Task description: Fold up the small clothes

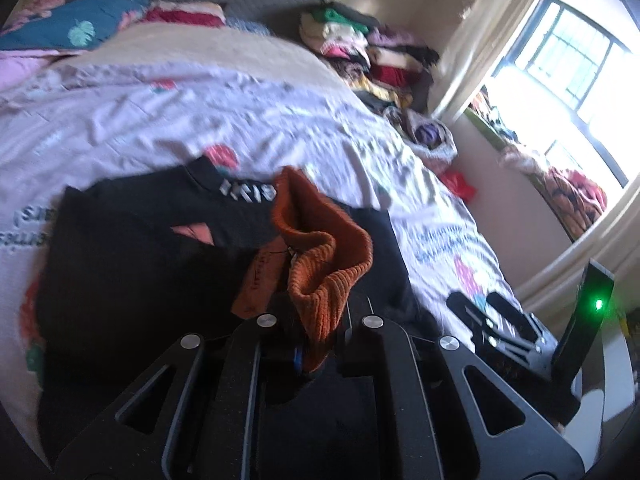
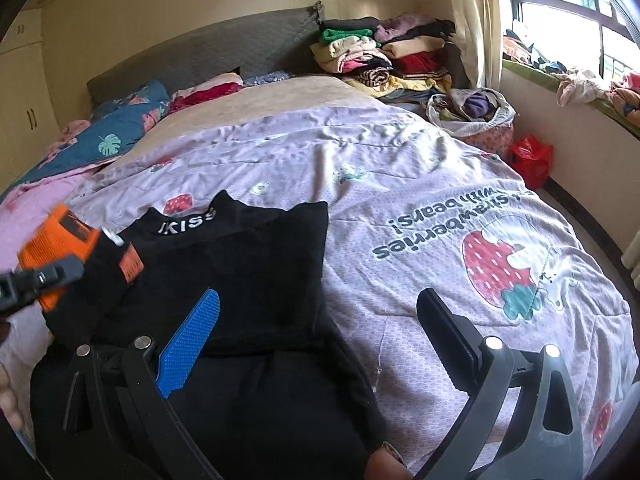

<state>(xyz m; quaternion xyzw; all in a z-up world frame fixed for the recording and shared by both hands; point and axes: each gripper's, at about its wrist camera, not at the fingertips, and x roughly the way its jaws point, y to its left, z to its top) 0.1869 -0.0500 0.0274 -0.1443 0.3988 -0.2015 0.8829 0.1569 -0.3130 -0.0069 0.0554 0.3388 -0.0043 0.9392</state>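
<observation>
A black top (image 2: 248, 264) with white lettering on its collar lies spread on the lilac strawberry quilt (image 2: 440, 184). Its sleeve ends in an orange ribbed cuff (image 1: 320, 256). My left gripper (image 1: 316, 320) is shut on that cuff, which bunches up between the fingers above the black top (image 1: 140, 260). The right wrist view shows the left gripper (image 2: 40, 280) at the left edge with the orange cuff (image 2: 52, 240) in it. My right gripper (image 2: 316, 332) stands open over the top's right edge, nothing between its blue pad and black finger. It also shows low on the right as the right gripper (image 1: 496, 320).
A stack of folded clothes (image 2: 380, 56) sits at the far right of the bed head, with a white bag of clothes (image 2: 472, 112) and a red bag (image 2: 532, 156) beside the bed. A blue leaf-print blanket (image 2: 120, 132) lies far left. The window sill (image 2: 580, 84) holds more clothes.
</observation>
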